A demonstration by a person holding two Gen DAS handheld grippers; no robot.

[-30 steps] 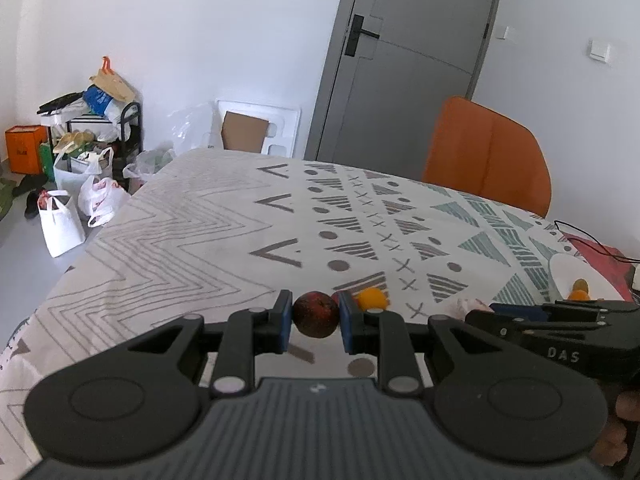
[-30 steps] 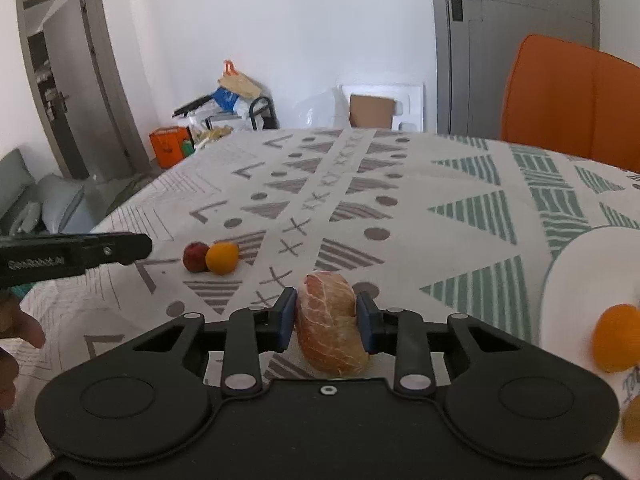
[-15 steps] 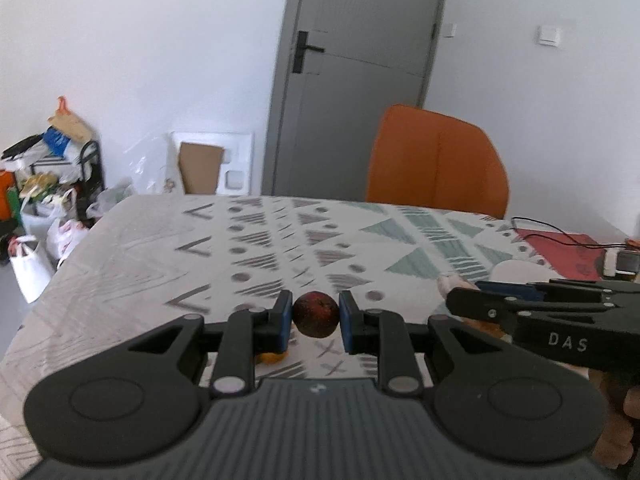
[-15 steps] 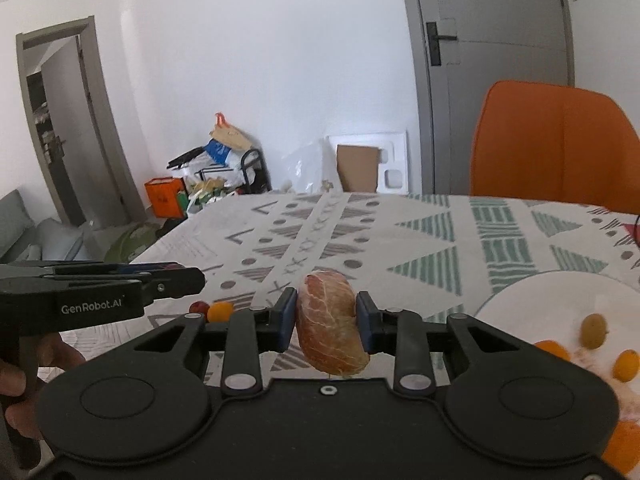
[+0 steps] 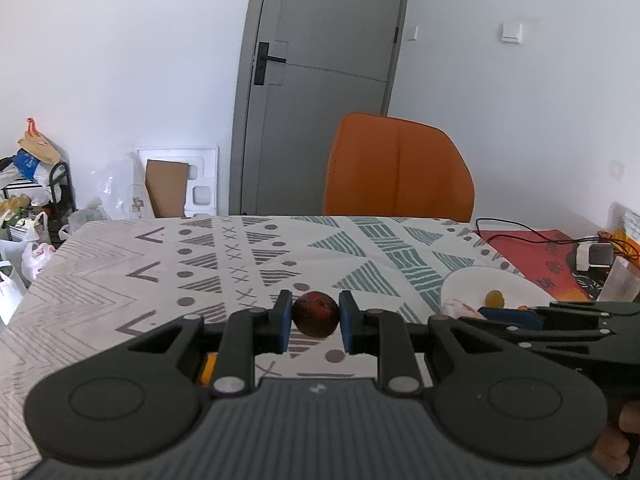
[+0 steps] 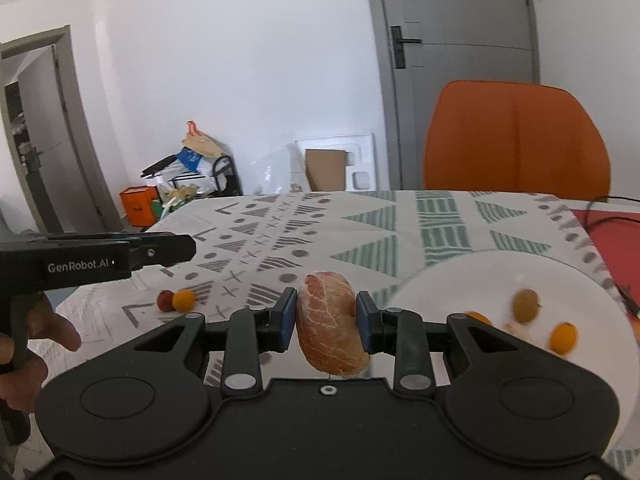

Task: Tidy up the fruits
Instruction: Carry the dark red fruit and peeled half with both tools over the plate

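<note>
We hold a dark red fruit (image 5: 315, 314) in the left gripper (image 5: 315, 320) fingers and a peeled segment (image 6: 330, 330) in the right gripper (image 6: 328, 324), above open desk (image 5: 120, 280); white plate (image 6: 480, 276) nears the right edge.

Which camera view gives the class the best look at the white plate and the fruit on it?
The right wrist view: the white plate shows nearly whole, with several small orange and olive fruits on it, though blurred. In the left wrist view the plate is a far sliver, largely hidden behind the right gripper, with one fruit plainly visible.
</note>
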